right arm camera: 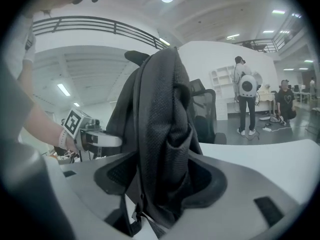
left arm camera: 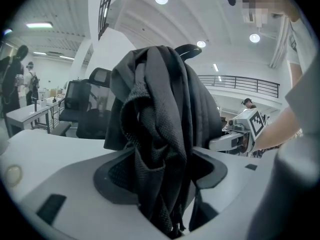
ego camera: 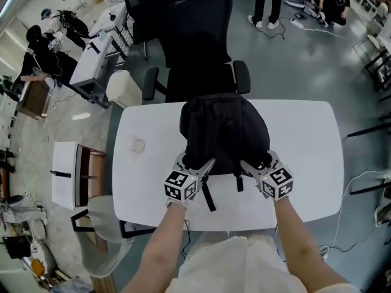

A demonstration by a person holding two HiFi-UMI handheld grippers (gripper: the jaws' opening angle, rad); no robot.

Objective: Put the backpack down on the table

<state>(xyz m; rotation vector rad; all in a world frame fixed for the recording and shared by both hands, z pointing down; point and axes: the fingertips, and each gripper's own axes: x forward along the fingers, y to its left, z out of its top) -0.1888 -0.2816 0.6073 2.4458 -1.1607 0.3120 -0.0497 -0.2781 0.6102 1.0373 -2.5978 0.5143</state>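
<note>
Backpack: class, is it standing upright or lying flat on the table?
Upright: the backpack rises tall from the white table in both gripper views.

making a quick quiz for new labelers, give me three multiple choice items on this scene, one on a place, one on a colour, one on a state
1. Where does the backpack stand?
A) on the white table
B) on a wall hook
C) inside a box

2. What colour is the backpack?
A) red
B) black
C) yellow

3. How do the jaws of the left tool stand?
A) shut together, empty
B) apart, with backpack fabric between them
C) shut on a mug

Answers:
1 A, its base rests on the tabletop in the head view.
2 B, all its fabric is black.
3 B, the left gripper view shows wide jaws on either side of the fabric.
</note>
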